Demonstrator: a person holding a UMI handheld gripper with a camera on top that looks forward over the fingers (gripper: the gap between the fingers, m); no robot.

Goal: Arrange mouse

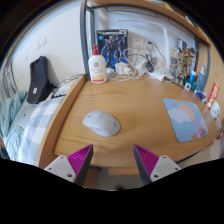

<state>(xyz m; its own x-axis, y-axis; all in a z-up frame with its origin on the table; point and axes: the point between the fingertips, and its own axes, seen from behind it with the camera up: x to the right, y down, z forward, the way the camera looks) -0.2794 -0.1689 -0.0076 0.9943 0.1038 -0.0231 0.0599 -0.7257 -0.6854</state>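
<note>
Far left, a dark bag (39,80) sits propped upright just off the desk's edge, well out of the action. Sliding right along the far side of the wooden desk (135,105), there's a white bottle with a red cap (97,66) standing by the shelf frame, and just beside it some small white items and cables I can't make out clearly. Above them a poster (112,43) hangs on the back wall.

Now the star of the show: the grey mouse (101,123) lies flat on the bare wood, left of centre on the near half of the desk, just ahead of the left finger. It rests on its own, nothing touching it.

Down at the near edge, the gripper (113,160) hangs short of the desk with its jaws spread wide apart, both purple pads (80,158) showing and nothing between them. My read is that the wide opening is there to straddle the mouse's body.

Over to the right, a pale blue mouse mat (186,118) lies flat near the desk's right edge, well apart from the mouse. That looks like the natural home for it, so I'd judge the grab hasn't started yet
</note>
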